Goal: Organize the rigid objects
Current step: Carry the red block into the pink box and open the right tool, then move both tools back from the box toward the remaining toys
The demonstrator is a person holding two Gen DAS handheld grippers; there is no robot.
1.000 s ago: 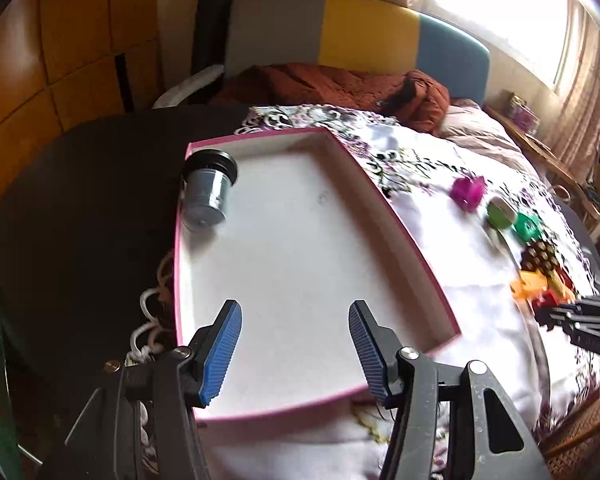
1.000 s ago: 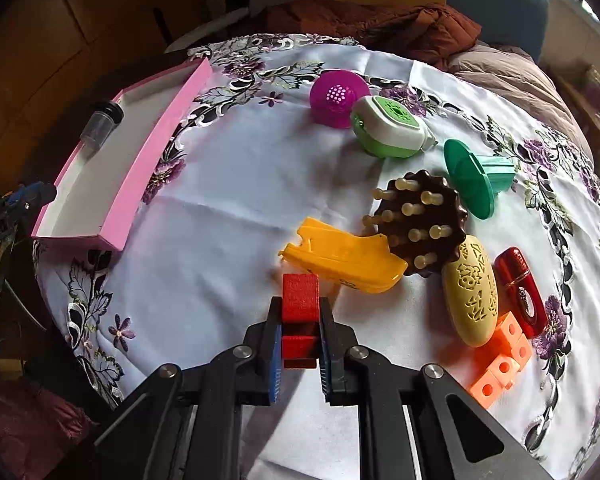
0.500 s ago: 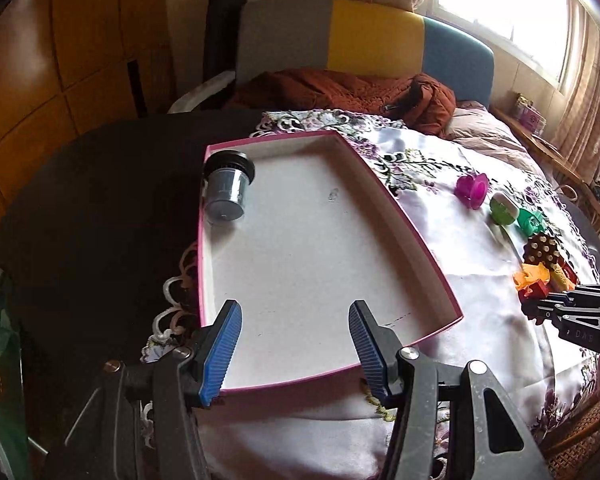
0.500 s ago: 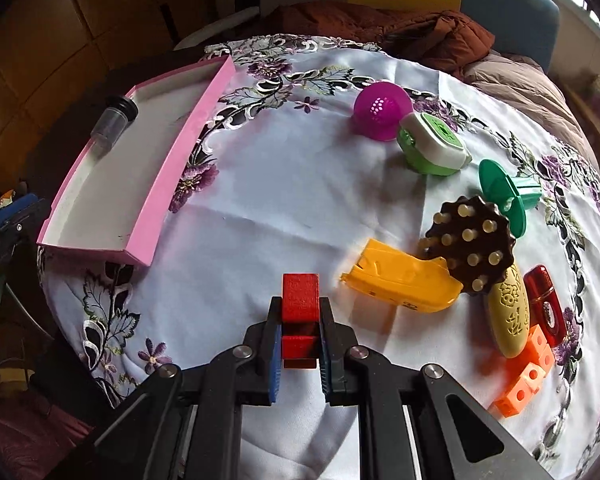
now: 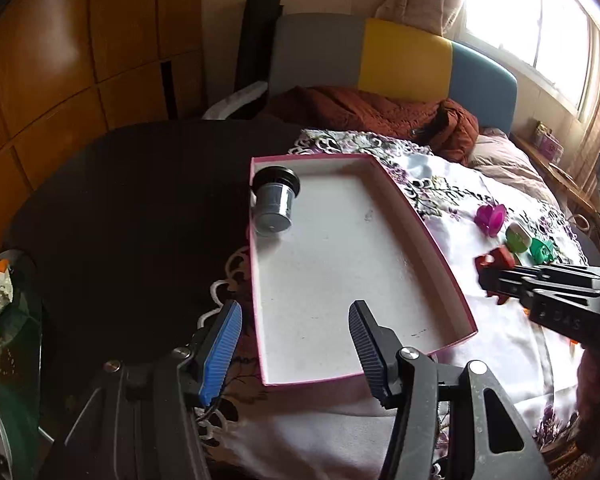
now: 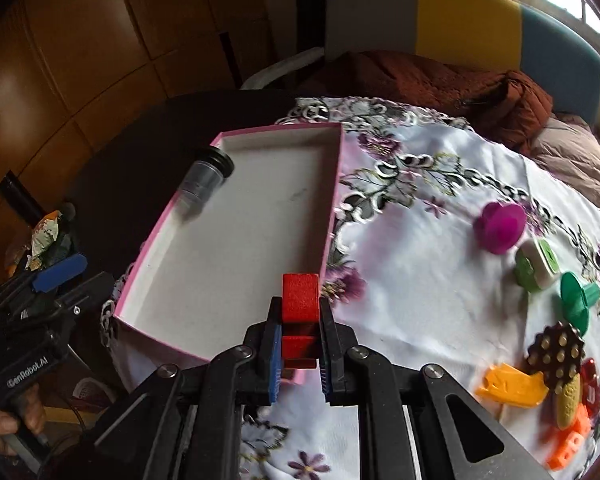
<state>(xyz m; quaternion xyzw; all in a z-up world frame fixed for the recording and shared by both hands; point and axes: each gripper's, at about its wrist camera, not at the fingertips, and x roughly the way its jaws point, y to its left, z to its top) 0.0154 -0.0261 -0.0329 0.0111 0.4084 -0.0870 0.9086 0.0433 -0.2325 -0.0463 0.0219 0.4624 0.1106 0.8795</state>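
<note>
A shallow pink box (image 5: 420,224) (image 6: 332,200) lies on the table's left part, with a clear bottle with a black cap (image 5: 274,204) (image 6: 204,180) in its far left corner. My right gripper (image 6: 299,344) is shut on a red block (image 6: 300,300) and holds it above the box's near right corner; it also shows in the left wrist view (image 5: 496,260). My left gripper (image 5: 294,348) is open and empty over the box's near end.
Loose items lie on the floral cloth (image 6: 420,272) at right: a magenta piece (image 6: 500,226), a green-white case (image 6: 538,264), a green piece (image 6: 578,296), a brown peg brush (image 6: 556,350), a yellow piece (image 6: 512,390), an orange block (image 6: 572,446). A multicoloured chair (image 5: 400,60) stands behind.
My right gripper has carried the red block left, from the pile of items towards the pink box. My left gripper has drawn back and a little left from the box.
</note>
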